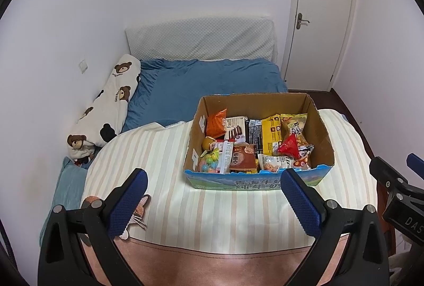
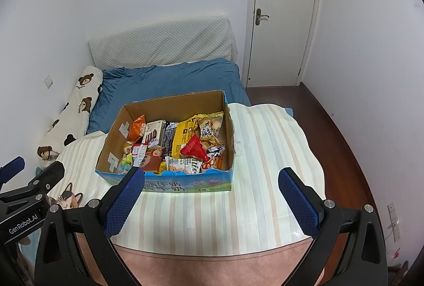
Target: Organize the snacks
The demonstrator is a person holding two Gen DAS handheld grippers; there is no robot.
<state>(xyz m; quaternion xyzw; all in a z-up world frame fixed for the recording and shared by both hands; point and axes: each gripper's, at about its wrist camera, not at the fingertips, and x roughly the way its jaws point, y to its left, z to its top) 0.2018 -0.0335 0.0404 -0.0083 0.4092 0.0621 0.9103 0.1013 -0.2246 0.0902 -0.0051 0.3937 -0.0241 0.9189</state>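
A cardboard box [image 1: 322,131] stood open-topped on a striped cream blanket [image 1: 172,153] spread over the near part of a bed; its printed blue front panel [image 2: 185,184] faced both cameras. Snack packets filled the box floor in a loose jumble: an orange bag [image 1: 216,121] stood at the back left, a white biscuit pack [image 1: 234,127] with dark cookies pictured on it leaned beside it, and a yellow packet [image 1: 270,131] lay toward the middle. A red triangular packet [image 2: 194,148] rested on top of the pile toward the right, with a brown packet [image 1: 242,158] and a white-and-grey pouch [image 2: 182,164] against the front wall. A clear bag of coloured candies [image 1: 209,162] sat in the front left corner.

The left tongs [image 1: 213,206] hovered above the blanket in front of the box, their blue pads spread wide apart and holding nothing. The right tongs [image 2: 210,203] hung likewise just short of the box's front panel, spread wide and empty.

Behind the box the blue bedsheet [image 2: 172,82] lay bare, with a long bear-print pillow [image 1: 111,103] along the left wall and a padded white headboard [image 1: 201,39] at the far end. A white door [image 2: 283,15] stood shut to the right.
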